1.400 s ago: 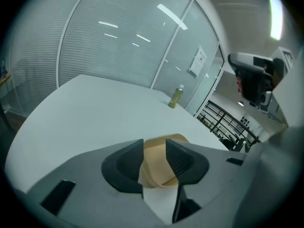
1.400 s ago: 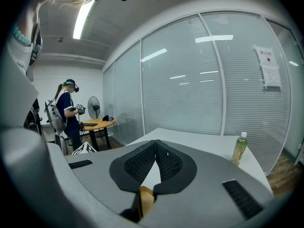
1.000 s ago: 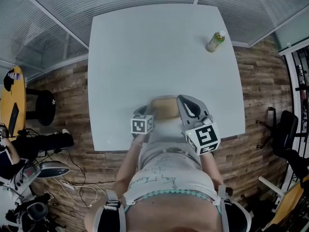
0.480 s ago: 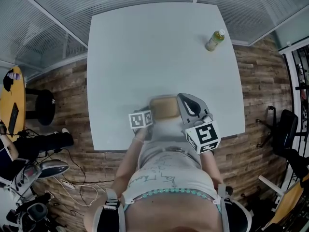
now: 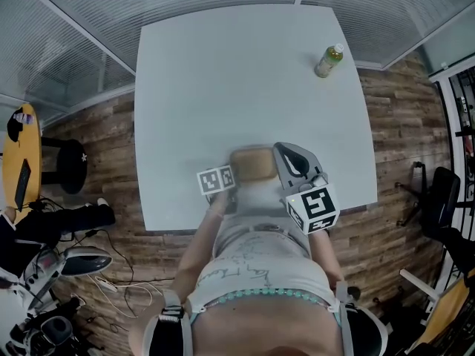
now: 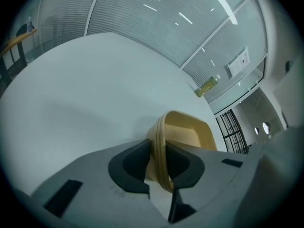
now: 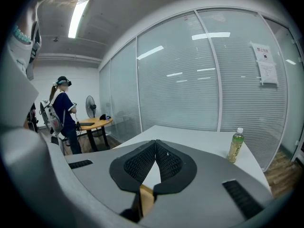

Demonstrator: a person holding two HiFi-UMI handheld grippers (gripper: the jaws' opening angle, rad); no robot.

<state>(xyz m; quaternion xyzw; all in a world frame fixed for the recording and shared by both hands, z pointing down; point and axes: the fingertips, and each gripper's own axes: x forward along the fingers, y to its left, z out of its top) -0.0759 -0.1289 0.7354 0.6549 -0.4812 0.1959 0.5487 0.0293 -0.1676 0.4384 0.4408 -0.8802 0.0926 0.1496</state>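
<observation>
Left gripper [image 6: 156, 152] clamped on beige tray [image 6: 190, 134] rim — right gripper [image 7: 155, 145] jaws pressed together, tan sliver [image 7: 146, 199] beneath, possibly that tray; bottle [image 5: 329, 59] well apart.

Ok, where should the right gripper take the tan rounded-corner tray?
Probably on the right rim of the tan rounded-corner tray, opposite the left gripper, which pinches the left rim. Come in from the right, one jaw inside, one outside: the thin upright wall suits a pinch.

Overhead head view, low gripper views (bottle [image 5: 329, 60] in all)
</observation>
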